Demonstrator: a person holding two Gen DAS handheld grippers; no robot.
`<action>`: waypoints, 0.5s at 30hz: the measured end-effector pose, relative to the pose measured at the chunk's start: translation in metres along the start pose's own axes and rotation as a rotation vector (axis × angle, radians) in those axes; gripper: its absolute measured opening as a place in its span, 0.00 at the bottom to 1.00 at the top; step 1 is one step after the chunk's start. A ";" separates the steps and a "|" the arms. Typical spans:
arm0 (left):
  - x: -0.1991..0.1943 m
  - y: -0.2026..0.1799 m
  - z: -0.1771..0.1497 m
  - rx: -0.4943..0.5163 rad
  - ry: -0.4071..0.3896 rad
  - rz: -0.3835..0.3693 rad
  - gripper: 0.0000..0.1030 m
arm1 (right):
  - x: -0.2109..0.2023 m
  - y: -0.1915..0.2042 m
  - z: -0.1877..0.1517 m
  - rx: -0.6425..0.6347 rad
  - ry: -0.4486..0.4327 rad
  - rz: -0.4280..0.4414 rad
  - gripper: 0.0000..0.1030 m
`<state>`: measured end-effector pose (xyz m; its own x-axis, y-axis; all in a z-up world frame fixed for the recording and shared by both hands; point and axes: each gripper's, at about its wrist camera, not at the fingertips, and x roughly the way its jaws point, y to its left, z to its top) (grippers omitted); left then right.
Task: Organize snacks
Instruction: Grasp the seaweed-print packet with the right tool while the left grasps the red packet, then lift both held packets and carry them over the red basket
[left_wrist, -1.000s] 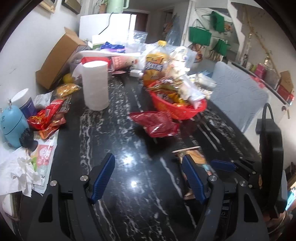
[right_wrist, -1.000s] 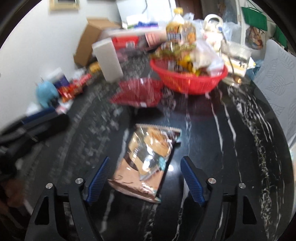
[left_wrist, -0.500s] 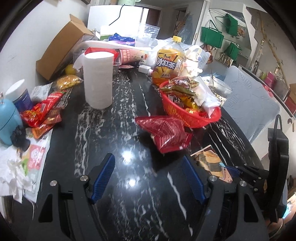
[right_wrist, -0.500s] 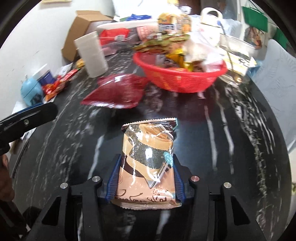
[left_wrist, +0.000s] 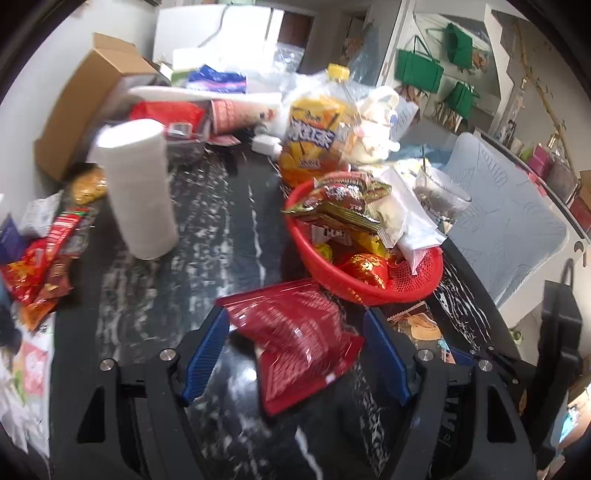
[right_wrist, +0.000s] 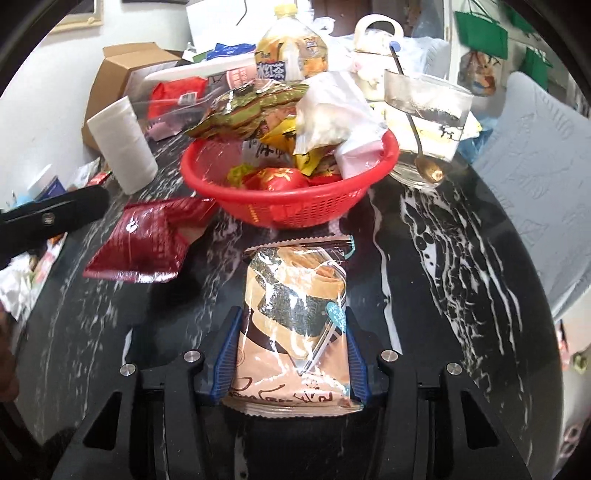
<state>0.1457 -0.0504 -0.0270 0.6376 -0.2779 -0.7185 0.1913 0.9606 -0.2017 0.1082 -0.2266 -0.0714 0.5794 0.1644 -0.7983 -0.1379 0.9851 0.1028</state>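
A red mesh basket (left_wrist: 373, 291) (right_wrist: 288, 210), heaped with snack packets, stands on the black marble table (left_wrist: 221, 229). Just in front of it lies a shiny red snack packet (left_wrist: 295, 343) (right_wrist: 147, 240). My left gripper (left_wrist: 295, 354) straddles this packet with its blue pads open on either side, not pressing it. My right gripper (right_wrist: 291, 350) is shut on a brown-and-pink seaweed snack packet (right_wrist: 295, 317), held lengthwise with its far end close to the basket's near wall. In the left wrist view, part of that packet (left_wrist: 421, 325) shows to the right of my left gripper.
A white paper roll (left_wrist: 136, 188) (right_wrist: 122, 144) stands left of the basket. An orange tea bottle (left_wrist: 317, 136) and a glass bowl with a spoon (right_wrist: 424, 122) stand behind and right of it. Loose red packets (left_wrist: 40, 258) and a cardboard box (left_wrist: 81, 96) line the left wall.
The right gripper shut on the seaweed packet and carried it toward the basket. The left gripper moved forward until the red packet lay between its open fingers.
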 end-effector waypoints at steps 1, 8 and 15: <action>0.005 -0.002 0.001 0.006 0.008 0.001 0.72 | 0.001 -0.002 0.000 0.002 0.000 -0.006 0.49; 0.028 -0.009 0.007 0.062 0.069 0.084 0.72 | 0.004 -0.014 0.005 0.026 -0.011 0.017 0.50; 0.045 -0.001 0.000 0.081 0.134 0.193 0.72 | 0.007 -0.015 0.005 0.015 -0.029 0.043 0.51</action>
<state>0.1738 -0.0641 -0.0591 0.5649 -0.0806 -0.8212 0.1381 0.9904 -0.0022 0.1180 -0.2405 -0.0757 0.5961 0.2075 -0.7756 -0.1508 0.9778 0.1457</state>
